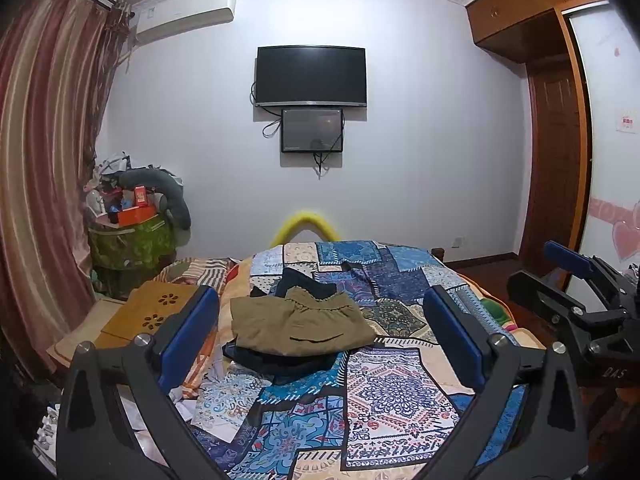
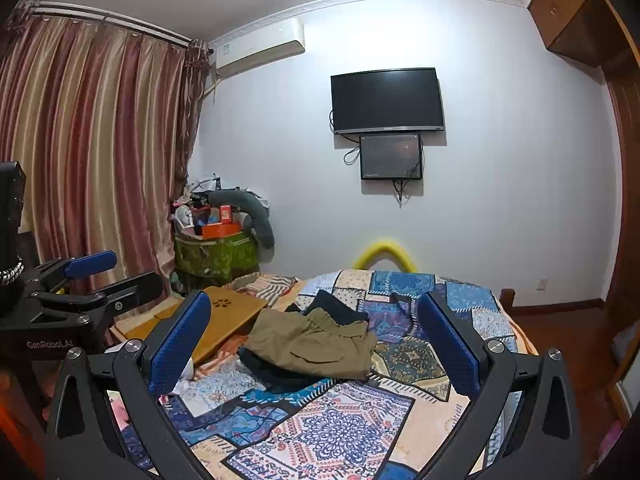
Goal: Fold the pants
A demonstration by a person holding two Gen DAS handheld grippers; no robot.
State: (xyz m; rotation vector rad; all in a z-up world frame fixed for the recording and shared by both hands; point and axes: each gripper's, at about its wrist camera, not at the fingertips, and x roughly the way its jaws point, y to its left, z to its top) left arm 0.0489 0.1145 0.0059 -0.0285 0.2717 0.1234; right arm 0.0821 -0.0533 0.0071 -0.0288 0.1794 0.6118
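Bedroom, both grippers held above the near end of a bed. Left gripper (image 1: pixel 320 332): tongs spread wide, blue pads (image 1: pixel 188 336) well apart, nothing between them; it hovers clear of the cloth. Right gripper (image 2: pixel 316 340): likewise spread, pads (image 2: pixel 180 344) apart and pinching nothing. In the left wrist view the right gripper shows at about 3 o'clock, side-on; in the right wrist view the left gripper sits at about 9 o'clock. The olive pants (image 1: pixel 300 324) lie folded into a compact bundle near the middle of the patchwork bedspread (image 1: pixel 392 396), elastic waistband toward 12 o'clock, one pocket slit visible on the top face. They rest on a dark garment (image 1: pixel 280 364) whose edge sticks out beneath at 6 o'clock; more dark cloth (image 1: pixel 306 280) pokes out behind the waistband at 12 o'clock, whether the same piece I cannot tell. From the right wrist the pants (image 2: pixel 316 344) read the same, framed between the two pads, not touched by either. A wooden lap desk (image 1: pixel 152 312) with flower-shaped cut-outs lies at 9 o'clock from the pants, at the bed's edge. A yellow foam arc (image 1: pixel 306 226) rises at the far end of the bed, 12 o'clock. On the far wall, a dark television (image 1: pixel 310 76) with a smaller screen (image 1: pixel 312 130) just below it. Striped curtains (image 1: pixel 48 160) hang at 9 o'clock; a heaped green box (image 1: pixel 128 244) stands beside them.
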